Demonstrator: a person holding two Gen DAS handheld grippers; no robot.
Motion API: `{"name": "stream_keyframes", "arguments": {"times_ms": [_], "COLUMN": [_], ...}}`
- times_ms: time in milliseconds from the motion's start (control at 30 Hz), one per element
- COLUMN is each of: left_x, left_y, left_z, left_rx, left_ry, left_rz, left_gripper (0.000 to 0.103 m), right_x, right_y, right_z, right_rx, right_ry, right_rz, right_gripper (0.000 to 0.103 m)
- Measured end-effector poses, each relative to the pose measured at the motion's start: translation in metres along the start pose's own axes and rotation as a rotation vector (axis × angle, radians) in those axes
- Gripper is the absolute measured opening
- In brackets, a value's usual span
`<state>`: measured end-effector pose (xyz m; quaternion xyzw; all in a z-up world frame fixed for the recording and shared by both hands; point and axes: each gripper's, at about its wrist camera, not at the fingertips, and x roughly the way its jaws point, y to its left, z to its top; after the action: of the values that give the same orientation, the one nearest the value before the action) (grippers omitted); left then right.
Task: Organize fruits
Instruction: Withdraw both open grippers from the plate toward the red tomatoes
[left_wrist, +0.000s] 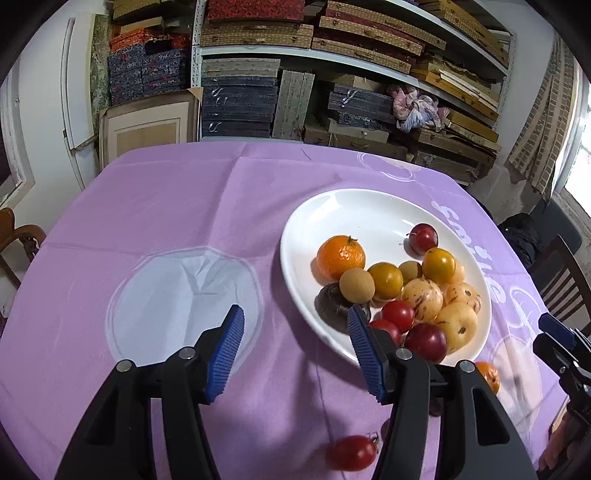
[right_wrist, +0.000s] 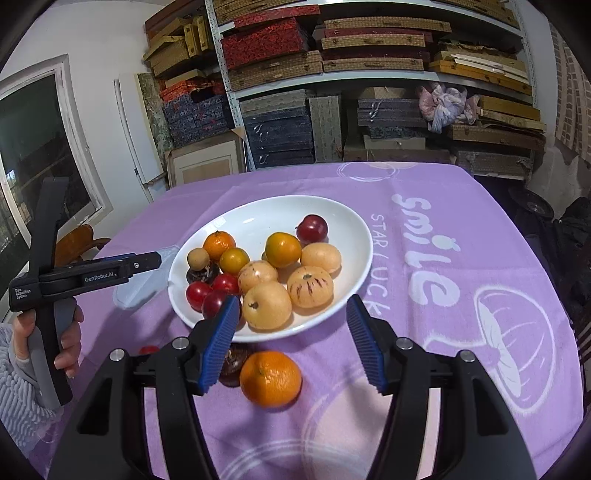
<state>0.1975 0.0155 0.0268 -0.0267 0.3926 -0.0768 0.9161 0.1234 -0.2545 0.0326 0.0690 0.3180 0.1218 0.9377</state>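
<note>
A white plate (right_wrist: 351, 236) on the purple tablecloth holds several fruits: a mandarin (right_wrist: 219, 244), plums, yellow-orange fruits, pale striped melons, red tomatoes and a dark mangosteen. It also shows in the left wrist view (left_wrist: 332, 210). Off the plate lie a mandarin (right_wrist: 270, 378), a dark mangosteen (right_wrist: 233, 363) and a red tomato (left_wrist: 351, 452). My left gripper (left_wrist: 295, 354) is open and empty above the cloth by the plate's near-left rim. My right gripper (right_wrist: 291, 345) is open and empty above the loose mandarin.
The purple tablecloth (right_wrist: 443, 206) carries white print and a pale round patch (left_wrist: 184, 295). Wooden chairs (left_wrist: 565, 284) stand at the table's sides. Shelves of stacked boxes (right_wrist: 369, 74) fill the far wall.
</note>
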Motion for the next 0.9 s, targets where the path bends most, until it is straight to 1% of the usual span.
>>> {"name": "stream_keyframes", "arguments": {"times_ms": [33,67,100,233,300,333,367,400,433,567,800,900], "left_x": [-0.005,-0.008,-0.013,-0.032,-0.038,-0.041,-0.042,-0.043,-0.044,-0.041,-0.026,-0.019], "left_y": [0.003,0.004,0.006,0.005,0.002,-0.002,-0.006,-0.007,-0.011,-0.026,-0.035,-0.037], "left_z": [-0.007,-0.014,-0.023,-0.052,-0.064,-0.069,-0.074,-0.077,-0.080,-0.085,-0.088,-0.087], "left_rx": [-0.003,-0.004,-0.009,-0.002,0.001,0.007,0.013,0.018,0.026,0.073,0.095,0.104], "left_ry": [-0.002,-0.003,-0.008,-0.032,-0.041,-0.044,-0.046,-0.047,-0.052,-0.075,-0.068,-0.044], "left_rz": [0.010,0.018,0.027,0.047,0.061,0.072,0.086,0.100,0.116,0.154,0.157,0.146], "left_gripper": [0.061,0.065,0.070,0.071,0.073,0.074,0.077,0.083,0.085,0.085,0.085,0.085], "right_x": [-0.005,-0.009,-0.013,-0.024,-0.030,-0.032,-0.035,-0.037,-0.038,-0.042,-0.041,-0.041], "right_y": [-0.003,-0.005,-0.007,-0.009,-0.010,-0.011,-0.012,-0.013,-0.014,-0.020,-0.030,-0.029], "right_z": [-0.006,-0.012,-0.017,-0.035,-0.043,-0.047,-0.049,-0.052,-0.054,-0.056,-0.056,-0.057], "right_rx": [0.013,0.026,0.038,0.047,0.059,0.066,0.070,0.070,0.064,0.078,0.114,0.107], "right_ry": [-0.003,-0.007,-0.011,-0.019,-0.031,-0.037,-0.043,-0.046,-0.047,-0.058,-0.046,-0.041], "right_rz": [0.004,0.006,0.006,-0.005,-0.012,-0.014,-0.016,-0.020,-0.026,-0.034,-0.021,-0.021], "right_gripper": [0.064,0.069,0.071,0.073,0.080,0.083,0.084,0.085,0.085,0.090,0.090,0.090]}}
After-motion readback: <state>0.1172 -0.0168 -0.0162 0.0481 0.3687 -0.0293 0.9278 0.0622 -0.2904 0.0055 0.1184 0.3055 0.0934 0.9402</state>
